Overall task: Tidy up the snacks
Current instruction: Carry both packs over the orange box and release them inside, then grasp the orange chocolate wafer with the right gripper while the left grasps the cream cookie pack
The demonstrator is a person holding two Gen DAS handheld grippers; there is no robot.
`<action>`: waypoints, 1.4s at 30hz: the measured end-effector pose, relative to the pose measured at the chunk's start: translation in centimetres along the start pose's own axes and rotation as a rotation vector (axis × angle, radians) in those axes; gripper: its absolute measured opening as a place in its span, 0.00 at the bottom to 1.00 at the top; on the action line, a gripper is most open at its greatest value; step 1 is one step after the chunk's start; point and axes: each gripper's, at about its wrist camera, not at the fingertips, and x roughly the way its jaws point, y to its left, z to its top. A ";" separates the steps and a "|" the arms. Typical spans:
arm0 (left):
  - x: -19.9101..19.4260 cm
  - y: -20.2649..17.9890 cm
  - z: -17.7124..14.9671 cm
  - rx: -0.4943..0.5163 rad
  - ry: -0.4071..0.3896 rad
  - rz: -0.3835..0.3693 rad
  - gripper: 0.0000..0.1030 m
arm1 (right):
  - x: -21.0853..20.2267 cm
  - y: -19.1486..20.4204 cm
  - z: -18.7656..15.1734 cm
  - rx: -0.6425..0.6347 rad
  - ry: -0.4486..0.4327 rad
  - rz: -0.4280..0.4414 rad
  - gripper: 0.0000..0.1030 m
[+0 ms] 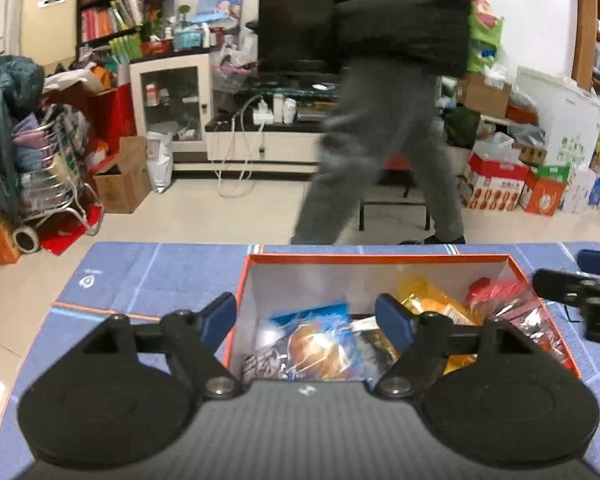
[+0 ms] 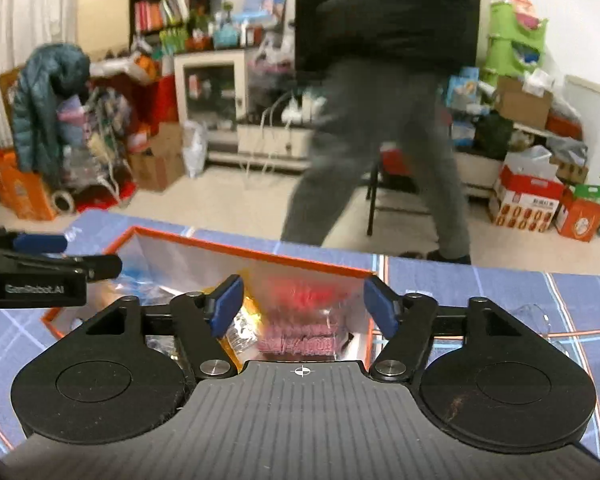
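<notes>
Both grippers, the left gripper (image 1: 306, 316) and right gripper (image 2: 303, 306), hover released and empty above the orange box (image 1: 376, 258) on the blue tabletop (image 1: 148, 272), where snack packets (image 1: 320, 344) lie heaped; a clean pick likely means dropping straight onto one packet's edge.

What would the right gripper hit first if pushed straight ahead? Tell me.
Probably the red snack packet inside the orange box. It lies dead ahead between the open jaws of the right gripper, though depth is unclear.

Both hand-held grippers (image 1: 306, 318) (image 2: 302, 306) agape, empty.
</notes>
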 end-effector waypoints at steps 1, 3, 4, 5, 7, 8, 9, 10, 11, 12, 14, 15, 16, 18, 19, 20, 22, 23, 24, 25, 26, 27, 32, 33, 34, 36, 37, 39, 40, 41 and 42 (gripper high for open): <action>-1.0 0.4 -0.4 -0.002 -0.015 -0.004 0.88 | -1.3 0.1 -0.5 -0.003 -0.023 0.008 0.66; -3.1 1.1 -1.6 -0.005 -0.042 0.007 0.95 | -4.2 0.4 -2.4 -0.005 -0.054 0.012 0.67; -4.2 1.5 -2.4 -0.006 -0.049 0.005 0.95 | -5.5 0.5 -3.6 0.002 -0.058 0.019 0.68; -5.3 1.8 -3.4 -0.004 -0.051 0.000 0.95 | -6.7 0.7 -5.0 0.012 -0.055 0.029 0.68; -7.4 2.8 -5.6 -0.028 -0.044 0.006 0.95 | -8.8 1.2 -8.2 0.031 -0.027 0.045 0.68; -8.2 3.2 -6.7 -0.051 -0.038 0.012 0.95 | -9.7 1.6 -10.0 0.048 -0.014 0.055 0.68; -8.6 3.6 -7.6 -0.067 -0.032 0.011 0.95 | -10.3 1.8 -11.7 0.068 -0.002 0.054 0.68; -9.1 3.9 -8.5 -0.078 -0.026 0.015 0.95 | -10.8 2.1 -13.2 0.086 0.014 0.053 0.68; -9.4 4.0 -9.4 -0.077 -0.020 0.021 0.95 | -11.1 2.4 -14.7 0.115 0.027 0.043 0.68; -9.3 4.0 -10.0 -0.063 -0.014 0.017 0.95 | -11.1 2.8 -15.9 0.139 0.049 0.034 0.68; -9.1 3.4 -11.0 0.007 -0.016 -0.002 0.95 | -10.6 4.5 -17.8 0.125 0.102 0.035 0.68; -8.9 3.0 -11.4 0.049 -0.019 -0.018 0.95 | -10.5 5.5 -18.5 0.099 0.112 0.028 0.68; -8.6 2.7 -11.7 0.102 -0.016 -0.042 0.95 | -10.3 6.3 -19.1 0.074 0.115 0.016 0.68; -8.1 2.5 -12.1 0.177 -0.010 -0.096 0.95 | -9.7 7.3 -19.6 0.054 0.131 0.005 0.68; -7.8 2.4 -12.2 0.208 -0.006 -0.126 0.95 | -9.3 7.6 -20.0 0.056 0.141 -0.005 0.69; -7.4 2.3 -12.4 0.241 -0.005 -0.143 0.95 | -9.0 7.7 -20.2 0.066 0.148 -0.007 0.70; -6.6 2.1 -12.3 0.295 0.006 -0.197 0.95 | -8.1 7.7 -20.5 0.080 0.165 0.004 0.70; -6.1 2.1 -12.3 0.311 0.012 -0.228 0.95 | -7.8 7.8 -20.6 0.083 0.170 0.006 0.70; -5.6 1.9 -12.3 0.324 0.022 -0.268 0.95 | -7.5 8.0 -20.6 0.082 0.172 0.008 0.70; -5.2 1.5 -12.3 0.340 0.023 -0.311 0.95 | -7.3 8.0 -20.8 0.079 0.169 0.009 0.70; -4.7 1.2 -12.3 0.359 0.021 -0.357 0.95 | -7.0 8.0 -21.0 0.081 0.168 0.011 0.70; -4.1 0.7 -12.3 0.377 0.029 -0.391 0.95 | -6.7 7.9 -20.8 0.088 0.171 0.020 0.70; -0.3 -2.1 -12.4 0.462 0.102 -0.478 0.95 | -5.6 8.1 -21.4 0.074 0.189 0.029 0.68; 0.5 -2.2 -12.3 0.446 0.121 -0.481 0.95 | -5.4 8.0 -21.4 0.072 0.189 0.029 0.68; 1.5 -2.4 -12.1 0.420 0.148 -0.485 0.95 | -5.3 8.1 -21.4 0.065 0.189 0.023 0.68; 3.1 -2.4 -11.8 0.347 0.190 -0.498 0.94 | -5.2 8.0 -21.4 0.061 0.188 0.027 0.69; 3.4 -2.4 -11.8 0.310 0.200 -0.502 0.90 | -5.2 8.0 -21.4 0.059 0.187 0.030 0.68; 3.2 -2.3 -11.8 0.263 0.208 -0.510 0.78 | -5.2 8.0 -21.5 0.048 0.186 0.029 0.63; 2.9 -2.4 -12.1 0.252 0.209 -0.504 0.65 | -5.2 8.0 -21.4 0.041 0.185 0.029 0.58; 2.5 -2.4 -12.4 0.246 0.215 -0.496 0.57 | -5.2 8.0 -21.4 0.033 0.186 0.029 0.54; 2.2 -2.4 -12.8 0.237 0.233 -0.484 0.60 | -5.2 8.1 -21.4 0.026 0.189 0.028 0.54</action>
